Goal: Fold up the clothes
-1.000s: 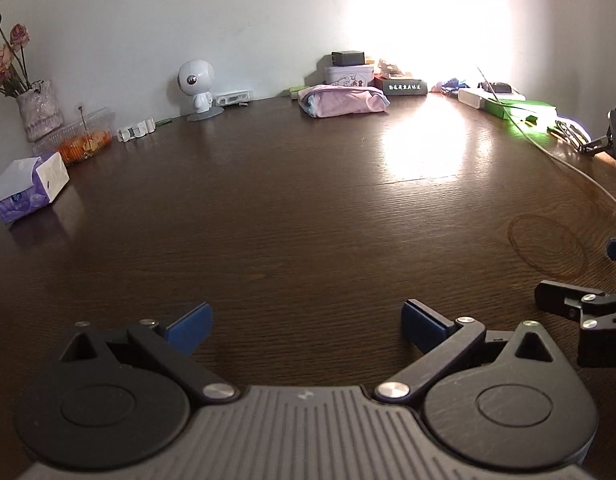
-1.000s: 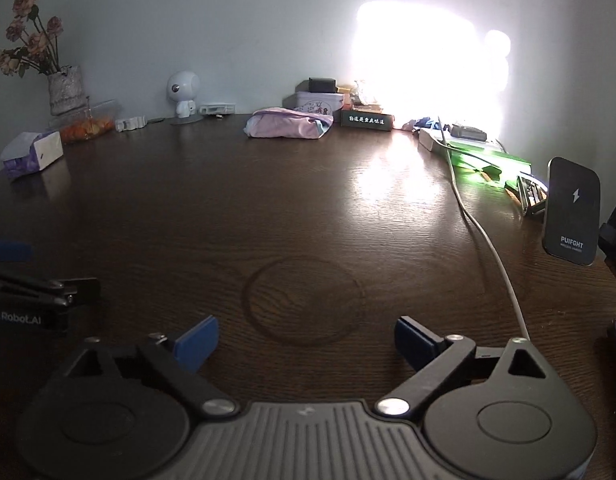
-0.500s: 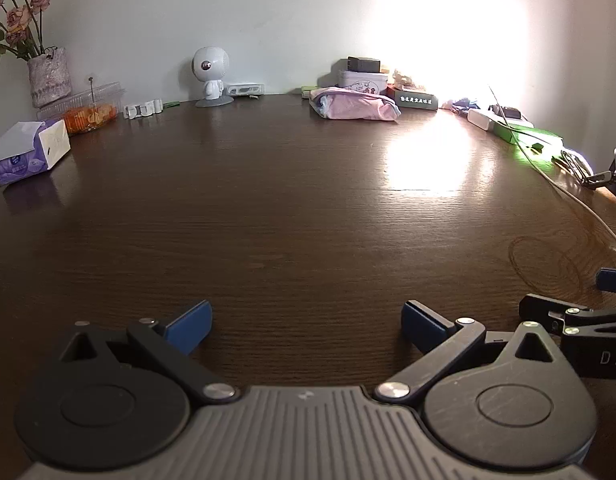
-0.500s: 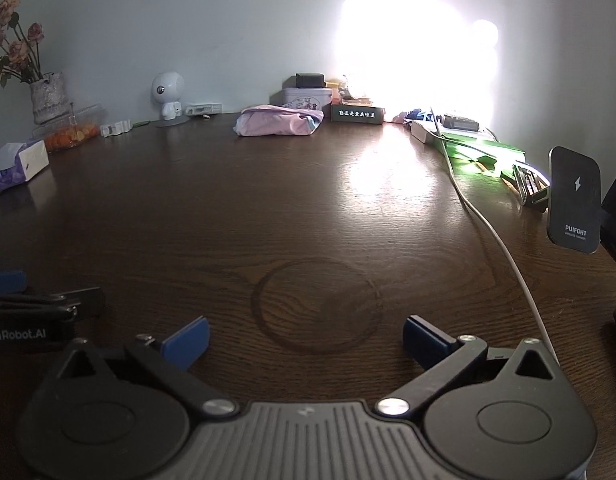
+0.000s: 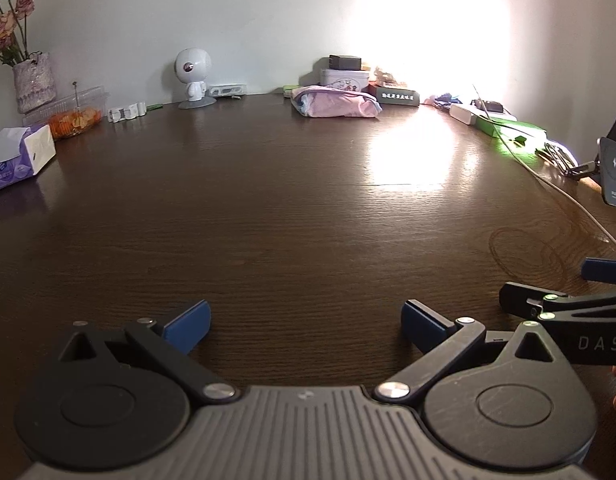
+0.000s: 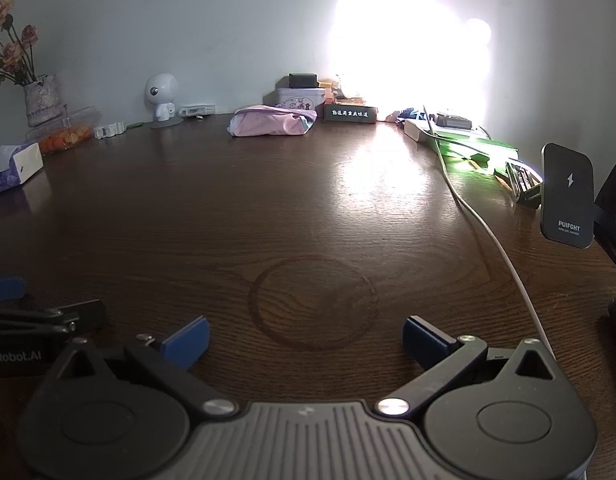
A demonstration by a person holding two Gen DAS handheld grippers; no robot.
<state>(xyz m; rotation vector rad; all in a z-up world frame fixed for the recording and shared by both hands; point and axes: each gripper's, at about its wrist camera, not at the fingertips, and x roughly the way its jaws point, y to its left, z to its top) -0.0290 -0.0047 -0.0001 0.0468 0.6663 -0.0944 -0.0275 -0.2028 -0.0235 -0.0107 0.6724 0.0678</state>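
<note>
your left gripper (image 5: 303, 322) and right gripper (image 6: 305, 338) are black with blue pads on the jaws. you're over a dark brown wood-grain counter (image 5: 267, 216) bearing a faint ring mark (image 6: 314, 304). the folded cloth (image 6: 271, 122) is pale pink, the tissue box (image 5: 17, 158) purple and white, the robot figurine (image 5: 192, 76) white, the charger stand (image 6: 568, 196) black.

**Lighting and picture quality, both wrist views**

Light source: blown-out white patch on the back wall (image 6: 408, 52), detail lost there. Glare: broad sheen across the dark wooden surface (image 5: 412, 160). Remainder dim, left side in shade. Fisheye bending at edges, dark corner vignette. Focus fairly sharp; far clutter soft.
</note>
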